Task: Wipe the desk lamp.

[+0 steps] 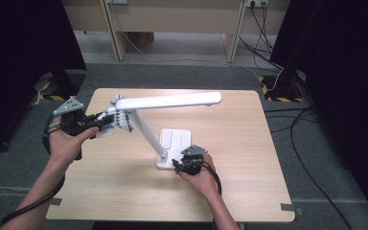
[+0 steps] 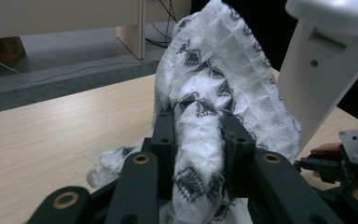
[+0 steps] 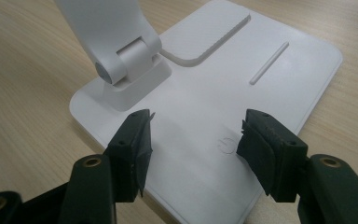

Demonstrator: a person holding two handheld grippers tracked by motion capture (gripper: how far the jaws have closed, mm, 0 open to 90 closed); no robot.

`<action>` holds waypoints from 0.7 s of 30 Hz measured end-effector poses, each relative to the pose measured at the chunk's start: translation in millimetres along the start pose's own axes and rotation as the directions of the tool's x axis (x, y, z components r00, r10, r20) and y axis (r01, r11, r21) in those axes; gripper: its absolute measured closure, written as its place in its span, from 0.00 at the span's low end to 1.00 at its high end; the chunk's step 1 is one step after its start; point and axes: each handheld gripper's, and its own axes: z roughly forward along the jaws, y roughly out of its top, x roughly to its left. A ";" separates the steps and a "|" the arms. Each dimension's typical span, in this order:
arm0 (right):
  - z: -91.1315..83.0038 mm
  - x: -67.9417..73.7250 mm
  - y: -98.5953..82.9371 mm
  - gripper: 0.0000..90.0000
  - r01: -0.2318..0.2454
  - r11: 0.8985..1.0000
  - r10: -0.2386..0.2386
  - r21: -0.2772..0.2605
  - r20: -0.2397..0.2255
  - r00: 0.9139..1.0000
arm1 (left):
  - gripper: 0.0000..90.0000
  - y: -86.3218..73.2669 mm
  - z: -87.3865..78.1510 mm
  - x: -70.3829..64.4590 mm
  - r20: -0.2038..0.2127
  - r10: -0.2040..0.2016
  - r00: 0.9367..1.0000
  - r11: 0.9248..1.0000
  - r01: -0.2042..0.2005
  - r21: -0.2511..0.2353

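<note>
A white desk lamp stands mid-table, with a flat base, a slanted arm and a long horizontal head. My left gripper is shut on a white cloth with black patterns, holding it against the lamp's elbow joint. In the left gripper view the cloth bunches between the jaws beside the lamp arm. My right gripper is open at the base's near edge. In the right gripper view its fingertips hover over the base near the hinge.
The wooden table has bare surface to the right and front of the lamp. Beyond the table are a wooden desk, floor cables and dark curtains on both sides.
</note>
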 end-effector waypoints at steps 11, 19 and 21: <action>-0.1 -0.2 -0.2 0.48 0.002 1.000 -0.002 0.000 -0.002 1.000 | 0.78 17.1 -10.0 -0.5 -0.020 0.014 1.000 0.999 -0.015 -0.031; -0.2 -0.1 0.2 0.48 0.000 1.000 0.000 0.003 -0.001 1.000 | 0.78 27.5 -15.7 -1.6 -0.048 0.012 0.999 0.998 -0.015 -0.057; -0.3 0.2 0.2 0.48 0.000 1.000 0.000 0.004 0.003 1.000 | 0.78 30.4 -17.3 -2.0 -0.052 0.012 0.999 0.998 -0.016 -0.062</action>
